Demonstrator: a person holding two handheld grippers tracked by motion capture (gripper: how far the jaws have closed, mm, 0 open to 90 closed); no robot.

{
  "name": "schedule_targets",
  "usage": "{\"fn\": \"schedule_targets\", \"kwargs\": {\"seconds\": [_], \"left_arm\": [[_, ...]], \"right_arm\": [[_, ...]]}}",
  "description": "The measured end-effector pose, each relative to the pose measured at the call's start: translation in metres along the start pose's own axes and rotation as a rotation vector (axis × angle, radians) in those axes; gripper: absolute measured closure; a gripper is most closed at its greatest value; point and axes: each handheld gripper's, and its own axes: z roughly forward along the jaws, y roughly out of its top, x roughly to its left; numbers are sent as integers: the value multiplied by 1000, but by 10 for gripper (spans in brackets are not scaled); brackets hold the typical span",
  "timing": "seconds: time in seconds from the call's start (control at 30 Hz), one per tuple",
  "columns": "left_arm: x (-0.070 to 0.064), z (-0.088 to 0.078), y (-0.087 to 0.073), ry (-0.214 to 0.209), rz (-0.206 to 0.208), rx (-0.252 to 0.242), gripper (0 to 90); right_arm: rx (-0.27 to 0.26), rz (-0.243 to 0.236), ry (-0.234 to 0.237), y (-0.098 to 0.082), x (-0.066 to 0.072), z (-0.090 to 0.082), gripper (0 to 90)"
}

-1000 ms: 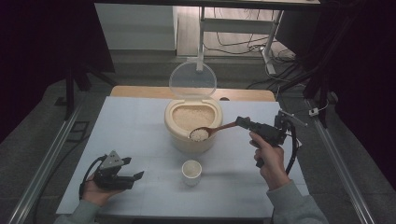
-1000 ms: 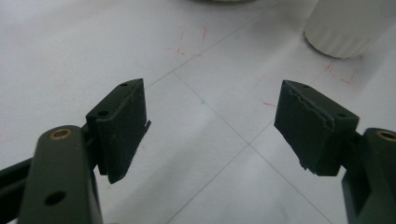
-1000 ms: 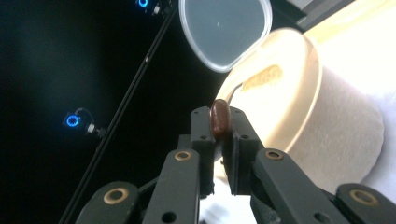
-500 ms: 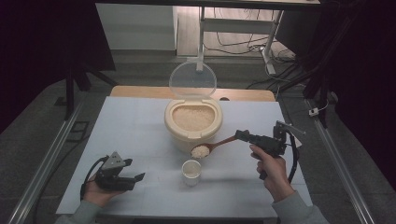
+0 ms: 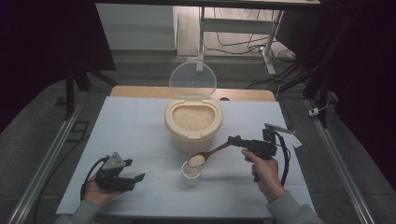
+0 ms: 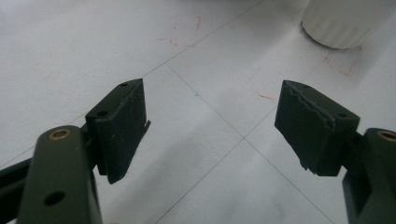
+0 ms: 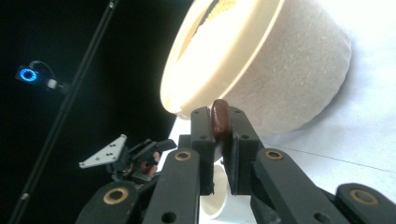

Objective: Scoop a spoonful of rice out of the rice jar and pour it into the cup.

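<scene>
A cream tub [image 5: 193, 125] full of rice stands mid-table with its clear lid [image 5: 192, 80] tipped up behind it. In front of it stands a small white cup [image 5: 191, 174]. My right gripper [image 5: 235, 140] is shut on the handle of a brown wooden spoon [image 5: 215, 150], whose rice-heaped bowl [image 5: 196, 161] hangs just above the cup. The right gripper view has the handle end [image 7: 219, 116] pinched between the jaws, the tub [image 7: 285, 70] behind and the cup [image 7: 215, 198] below. My left gripper [image 5: 136, 178] rests open and holds nothing at the near left; its pads [image 6: 122, 126] stand wide apart.
The light blue tabletop [image 5: 130, 126] ends at a wooden strip [image 5: 140, 91] at the back. Metal rails [image 5: 46, 158] run along both sides. A white vessel's base [image 6: 343, 23] is ahead of the left gripper. Cables and a stand lie on the floor beyond.
My right gripper has carried the loaded spoon down and toward me, from over the tub to just above the cup. The left gripper has stayed put.
</scene>
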Motion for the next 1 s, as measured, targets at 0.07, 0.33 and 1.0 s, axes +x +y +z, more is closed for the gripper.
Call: {"fn": "schedule_targets", "kwargs": {"seconds": [0.07, 0.33, 1.0], "left_arm": [[0, 0, 0, -1, -1, 1, 246], [0, 0, 0, -1, 2, 2, 247], [0, 0, 0, 0, 4, 5, 247]], "right_arm": [[7, -8, -9, 0, 0, 3, 830], [21, -65, -49, -1, 5, 10, 830], [25, -261, -128, -6, 31, 15, 829]]}}
